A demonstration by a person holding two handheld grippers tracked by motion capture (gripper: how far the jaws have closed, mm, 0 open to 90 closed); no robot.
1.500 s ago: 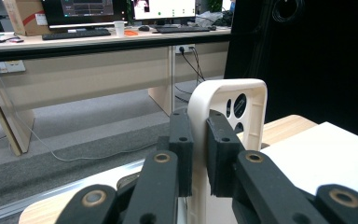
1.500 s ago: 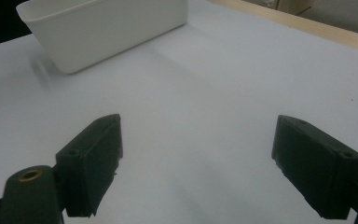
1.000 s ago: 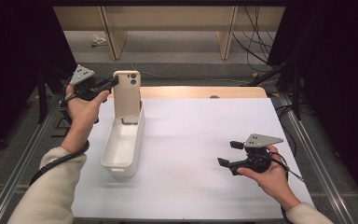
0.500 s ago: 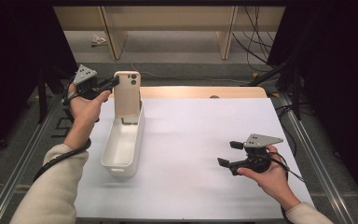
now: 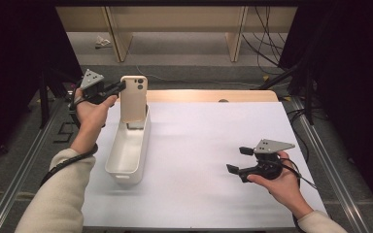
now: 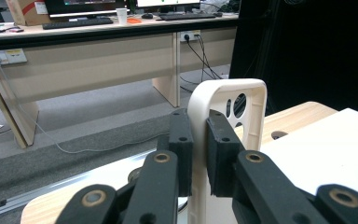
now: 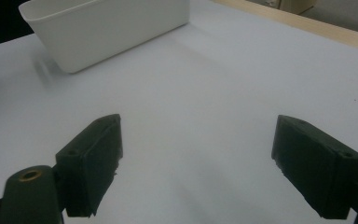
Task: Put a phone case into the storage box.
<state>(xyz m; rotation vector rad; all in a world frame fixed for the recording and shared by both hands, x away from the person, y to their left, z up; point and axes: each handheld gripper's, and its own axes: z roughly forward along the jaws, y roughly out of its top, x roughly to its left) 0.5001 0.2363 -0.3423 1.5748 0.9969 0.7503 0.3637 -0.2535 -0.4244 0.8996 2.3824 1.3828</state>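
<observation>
Upper left of the high view: my left tool [image 5: 118, 88] clamps the cream phone case [image 5: 134, 98] by its edge, upright over the white bin's [image 5: 126, 162] far end, presumably for lowering in; my right tool [image 5: 236, 159], lower right, gapes empty over the desk [image 5: 213, 141].

The person wore cream-coloured long sleeves [image 5: 53, 194] that reached the wrists. Each hand carried a black two-jaw gripper: the left gripper [image 5: 118, 88] and the right gripper [image 5: 239, 159] were each topped by a grey three-cornered plate with small holes near its corners. A black cable [image 5: 68, 162] trailed from the left one along the forearm. Close up, the jaws were matte black arms with brass-coloured pivot bushings, ending in blocky black pads [image 7: 93, 163] with small recessed screw holes.
</observation>
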